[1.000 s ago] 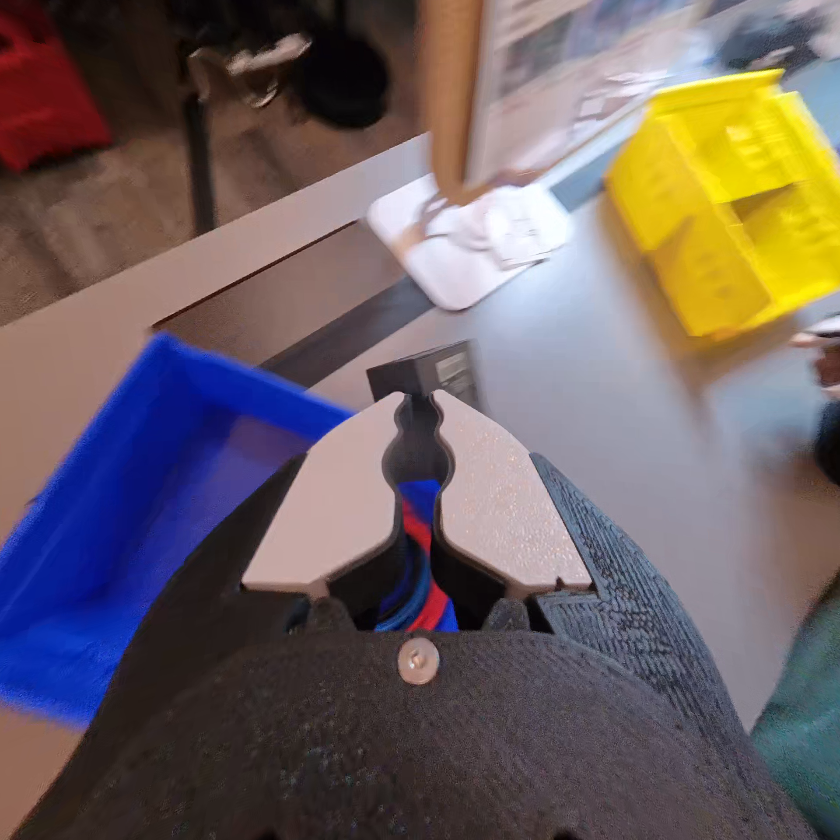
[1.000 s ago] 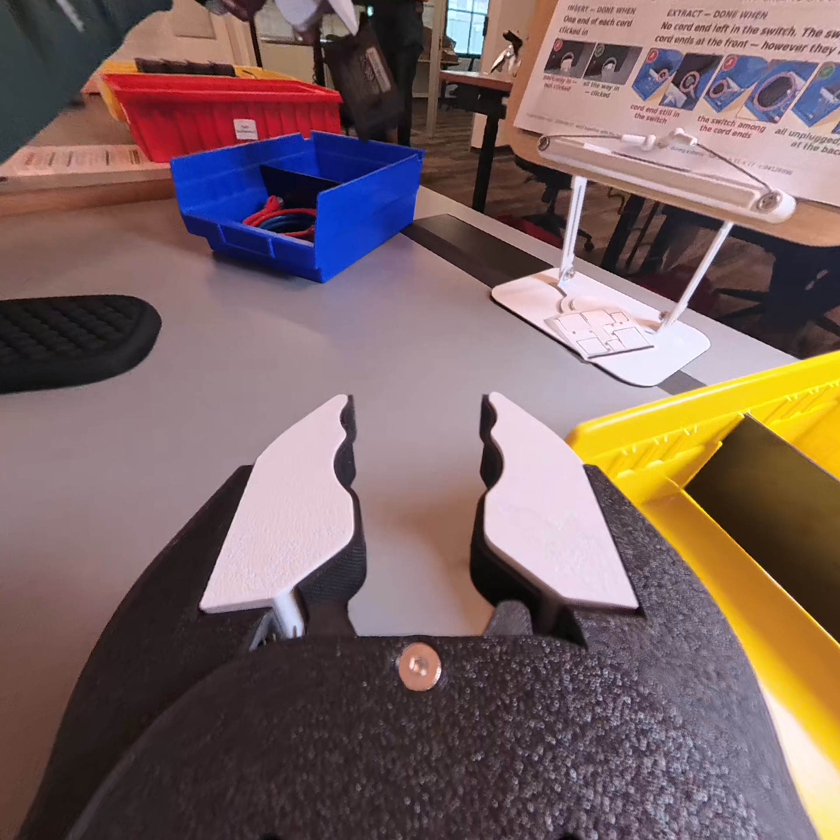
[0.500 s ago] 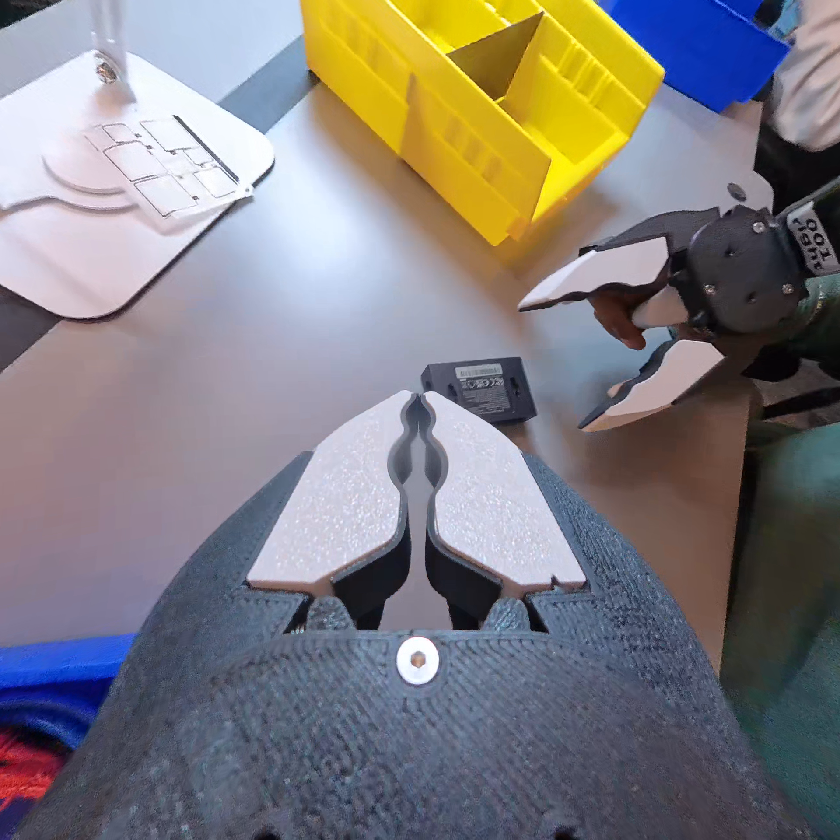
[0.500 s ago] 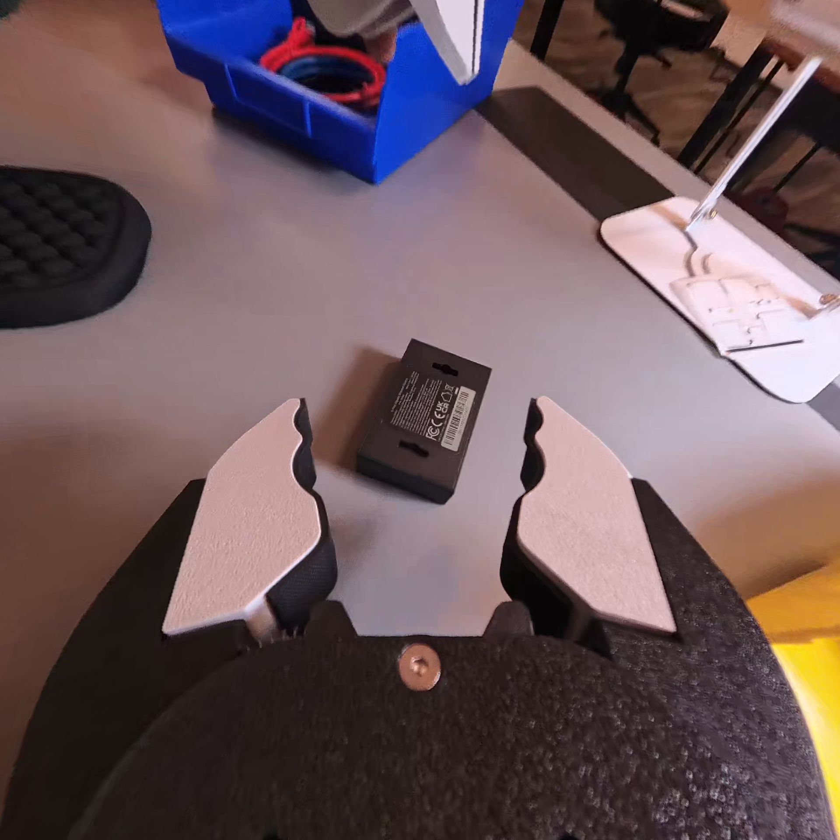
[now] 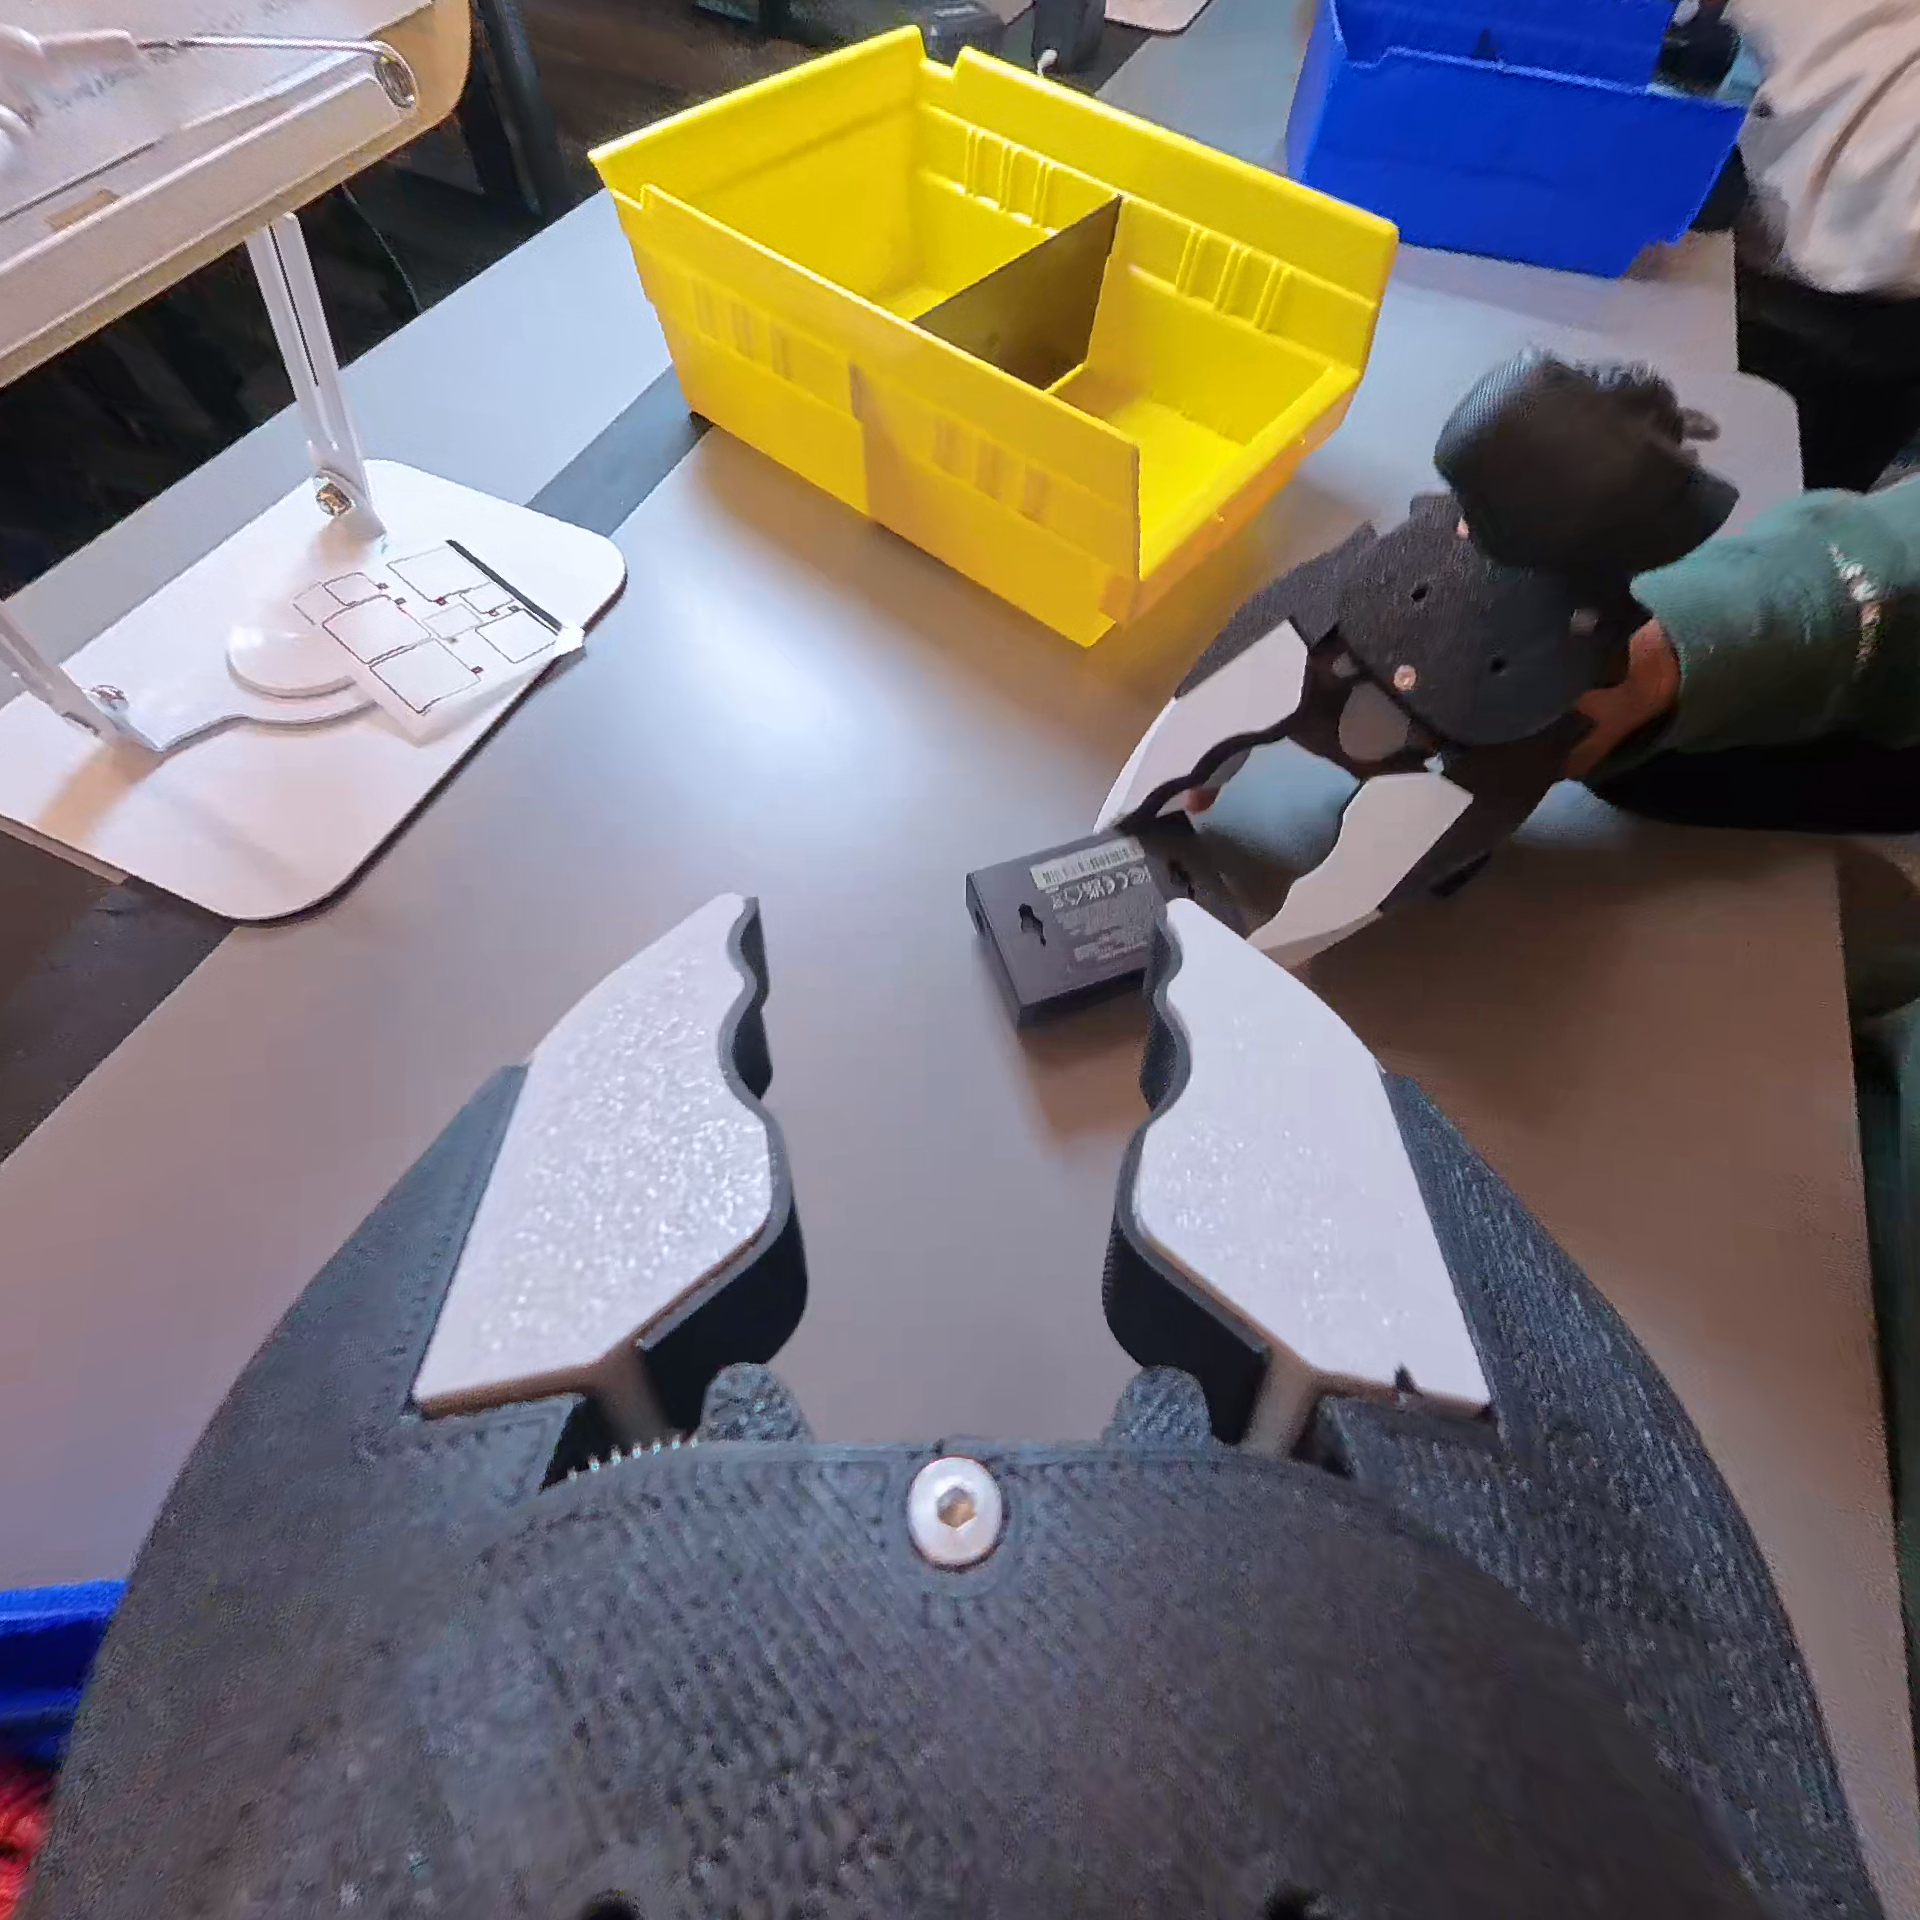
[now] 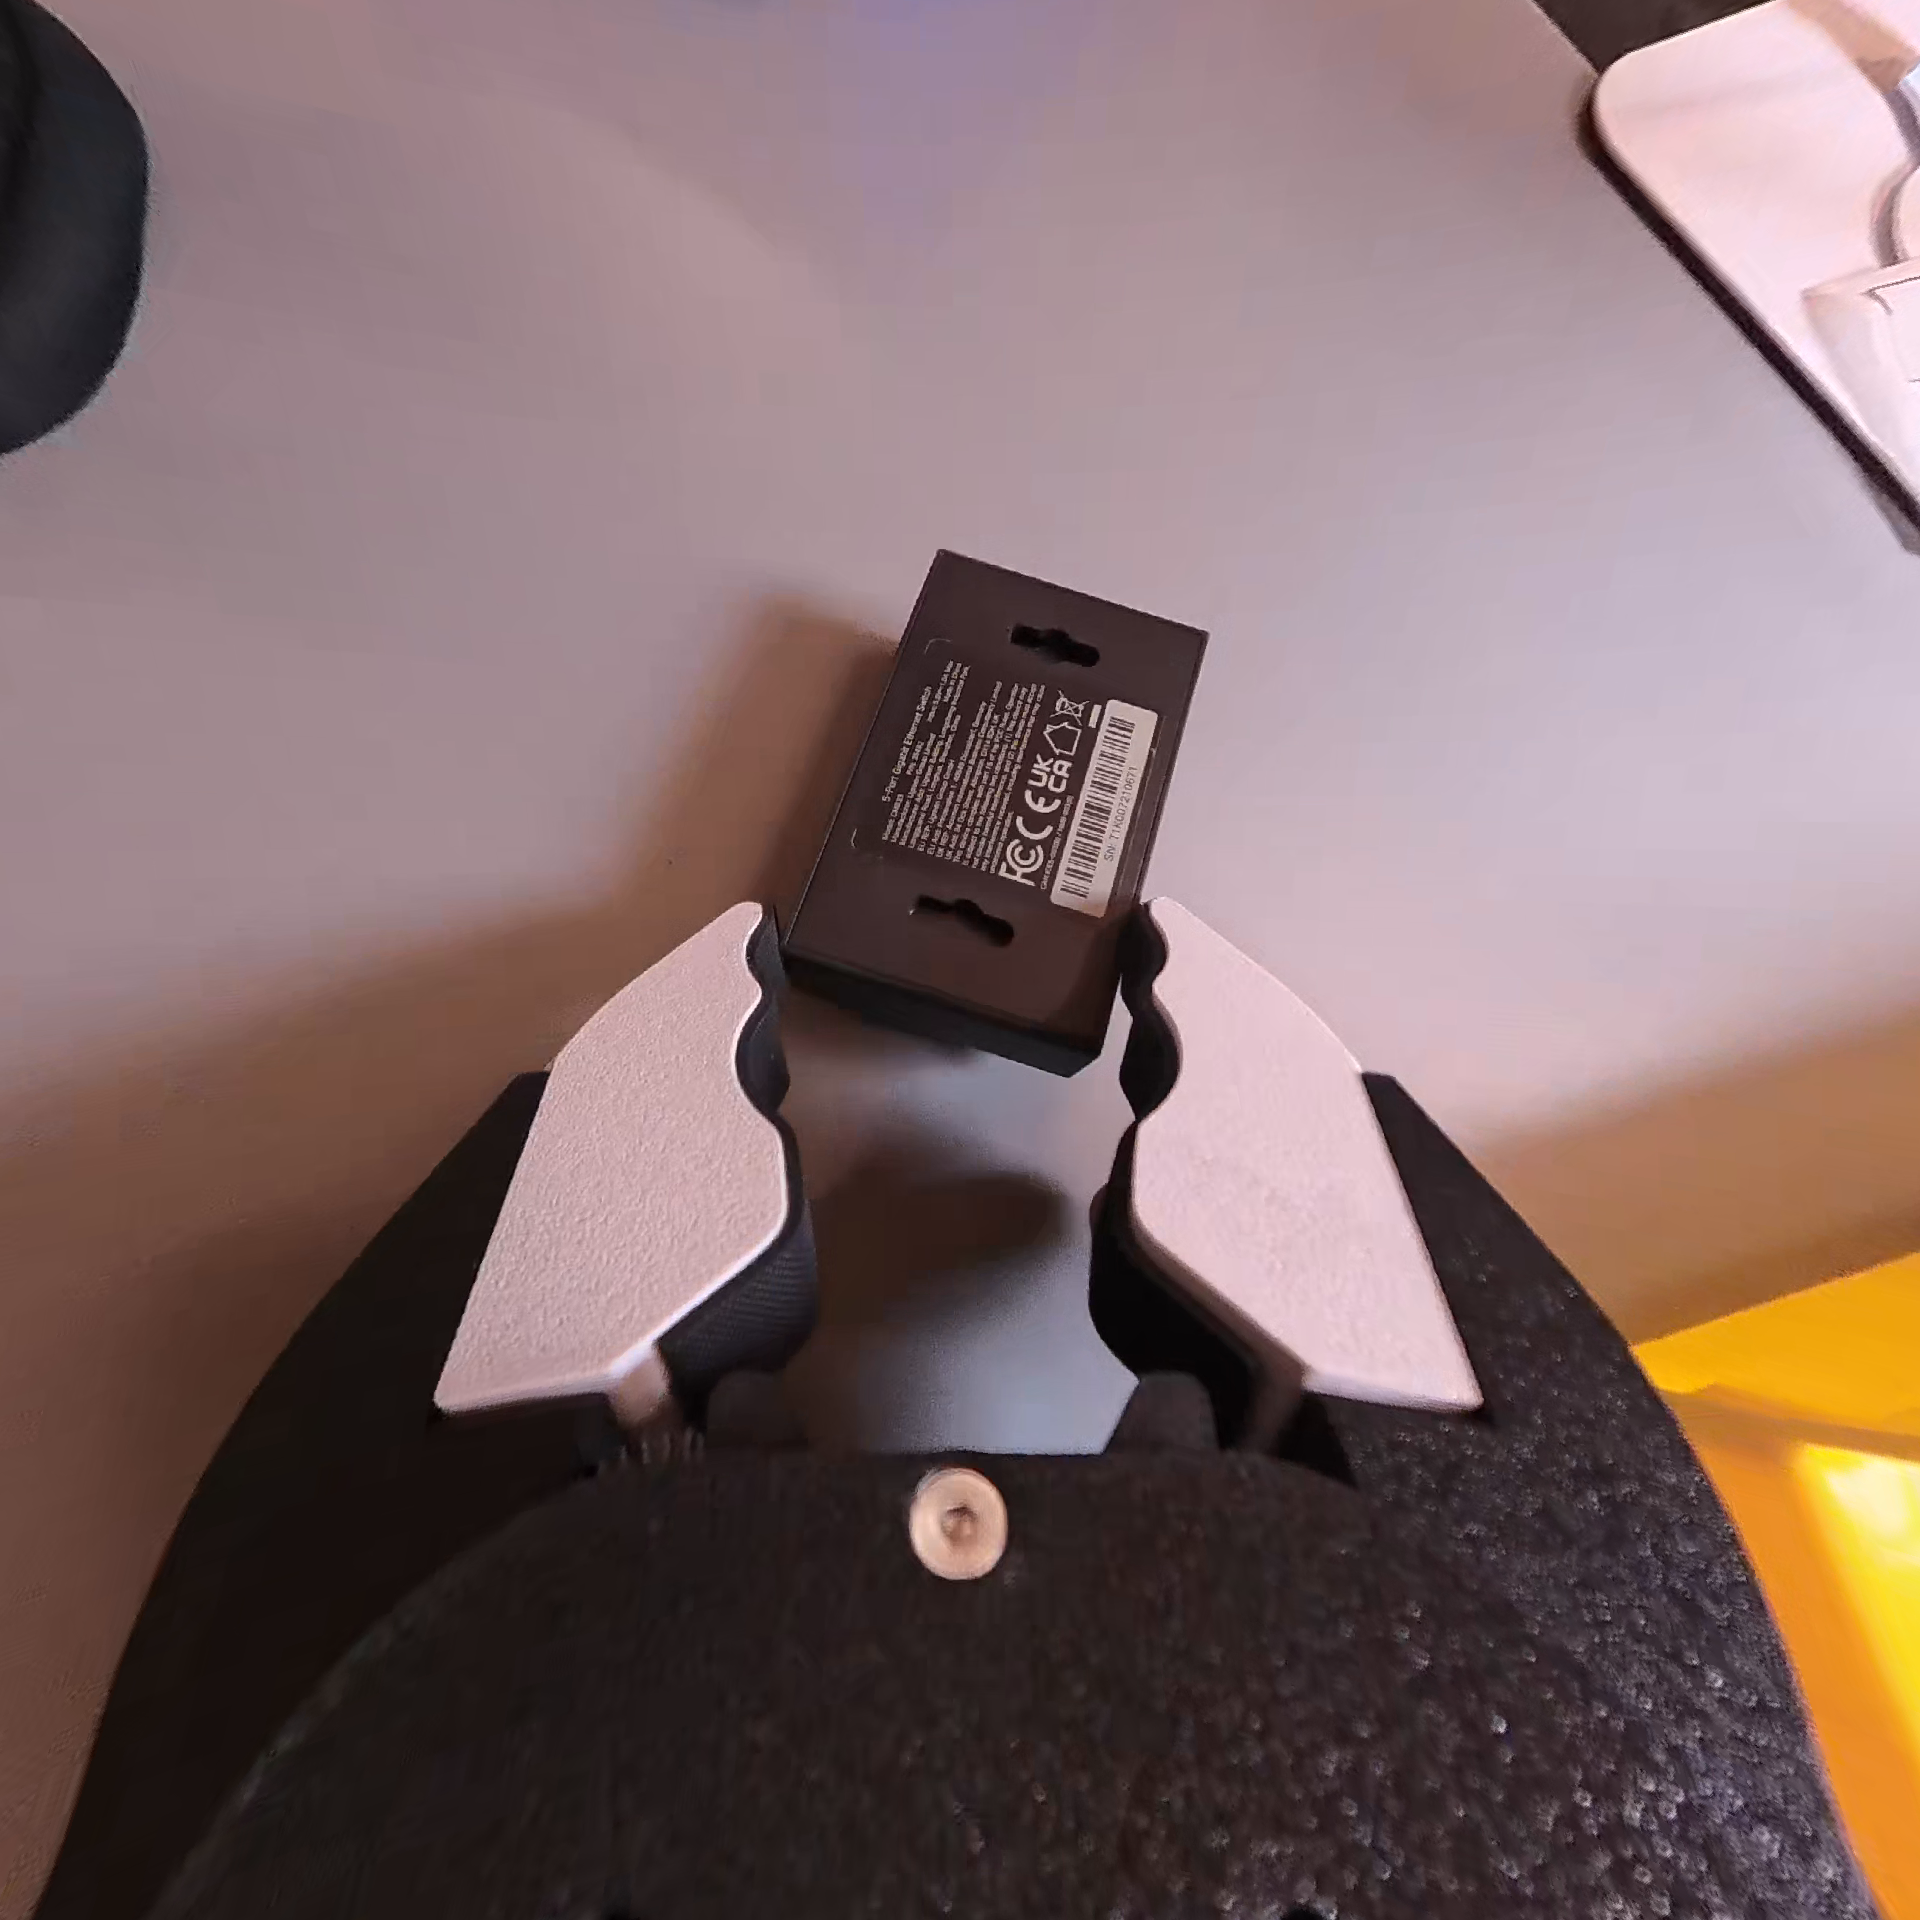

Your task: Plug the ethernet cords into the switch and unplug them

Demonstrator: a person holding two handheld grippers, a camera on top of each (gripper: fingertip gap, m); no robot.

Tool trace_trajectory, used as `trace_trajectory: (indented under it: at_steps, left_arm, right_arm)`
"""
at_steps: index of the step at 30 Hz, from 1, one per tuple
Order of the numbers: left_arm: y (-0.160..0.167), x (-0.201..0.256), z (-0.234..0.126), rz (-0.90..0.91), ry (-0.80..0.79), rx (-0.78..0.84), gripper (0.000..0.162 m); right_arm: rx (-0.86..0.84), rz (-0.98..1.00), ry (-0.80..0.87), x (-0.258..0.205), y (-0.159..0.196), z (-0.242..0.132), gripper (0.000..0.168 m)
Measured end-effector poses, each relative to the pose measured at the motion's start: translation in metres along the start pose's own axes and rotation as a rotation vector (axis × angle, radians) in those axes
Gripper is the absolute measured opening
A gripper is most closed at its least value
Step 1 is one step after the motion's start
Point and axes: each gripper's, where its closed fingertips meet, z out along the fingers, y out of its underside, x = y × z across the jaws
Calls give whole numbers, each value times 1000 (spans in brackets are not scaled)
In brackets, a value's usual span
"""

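The black switch (image 5: 1070,925) lies label side up on the grey table. In the left wrist view my left gripper (image 5: 961,925) is open and empty, just short of the switch, with the right fingertip beside its near corner. My right gripper (image 5: 1210,878) comes in from the right, open, with its tips on either side of the switch's other end. In the right wrist view the switch (image 6: 997,790) has its near end between the fingertips of the open right gripper (image 6: 954,925). A bit of red cord (image 5: 21,1808) shows at the lower left edge.
A yellow divided bin (image 5: 997,364) stands behind the switch, with a blue bin (image 5: 1507,135) beyond it. A white stand base (image 5: 312,665) carrying an instruction board sits at the left. A blue bin corner (image 5: 52,1642) is at my lower left. A black textured pad (image 6: 52,208) lies far left.
My left gripper swung from the blue bin to the switch and has opened. My right gripper moved down and forward, so its open fingers now straddle the switch's end.
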Motion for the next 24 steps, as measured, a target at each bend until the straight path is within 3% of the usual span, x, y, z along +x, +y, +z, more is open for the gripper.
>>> trace_trajectory:
  at_steps: [1,11,17,21,23,24]
  left_arm:
    - [3,2,0,13,2,-5,72]
    - [19,13,0,84,13,-3,79]
    - [38,60,22,383,-5,1,81]
    - [40,84,39,696,-138,1,73]
    - [37,88,46,781,-213,26,61]
    - [34,84,44,804,-260,43,44]
  right_arm:
    - [5,3,-2,1,-1,-1,63]
    - [96,75,-101,-3,-14,-14,64]
    - [287,202,-502,-32,-40,-55,64]
    - [317,359,-744,-48,-47,-72,63]
    - [310,429,-868,-59,-48,-77,63]
    - [301,446,-898,-62,-46,-77,63]
